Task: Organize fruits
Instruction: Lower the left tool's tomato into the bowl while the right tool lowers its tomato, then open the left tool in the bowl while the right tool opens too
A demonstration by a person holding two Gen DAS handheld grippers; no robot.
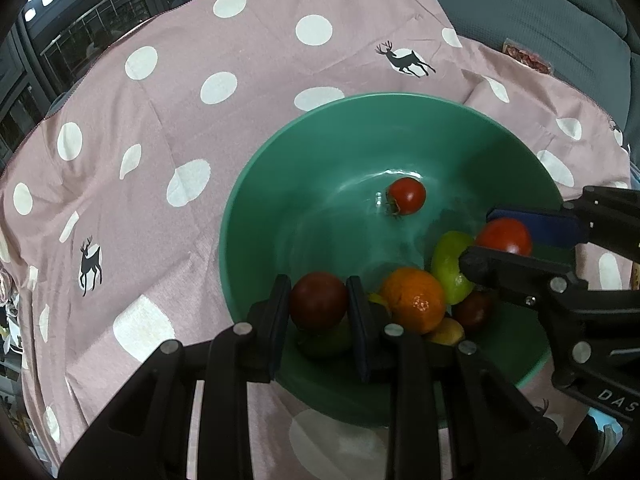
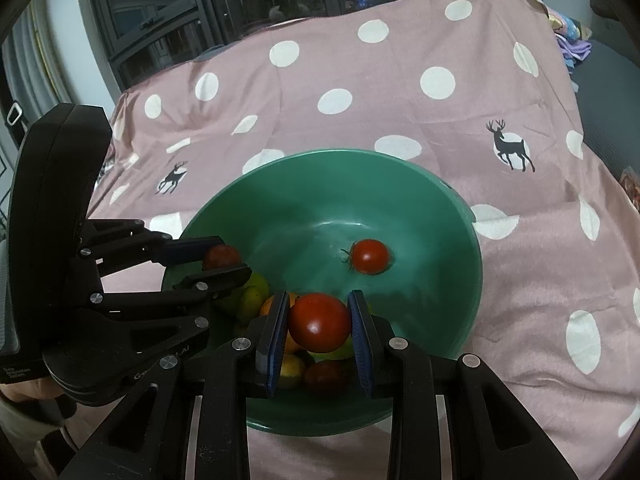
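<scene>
The left gripper [image 1: 319, 300] pinched a dark red round tomato [image 1: 318, 300] over the near side of the deep green plastic bowl [image 1: 256, 184], which stood on a pink cloth with white dots [image 1: 160, 120]. To its right, the right gripper [image 2: 319, 322] pinched a brighter red tomato [image 2: 319, 322] above the heap of orange and green fruits [image 1: 416, 296], while one small red tomato [image 1: 406, 196] lay alone deeper in the bowl. Both fruits were smooth and perhaps soft, so a tighter squeeze could bruise them, and because the two grippers seemed near to each other, a bump could make one slip back.

Mixed fruits [image 1: 416, 300] heaped in green bowl [image 1: 280, 184]; one red tomato [image 1: 406, 196] apart.
</scene>
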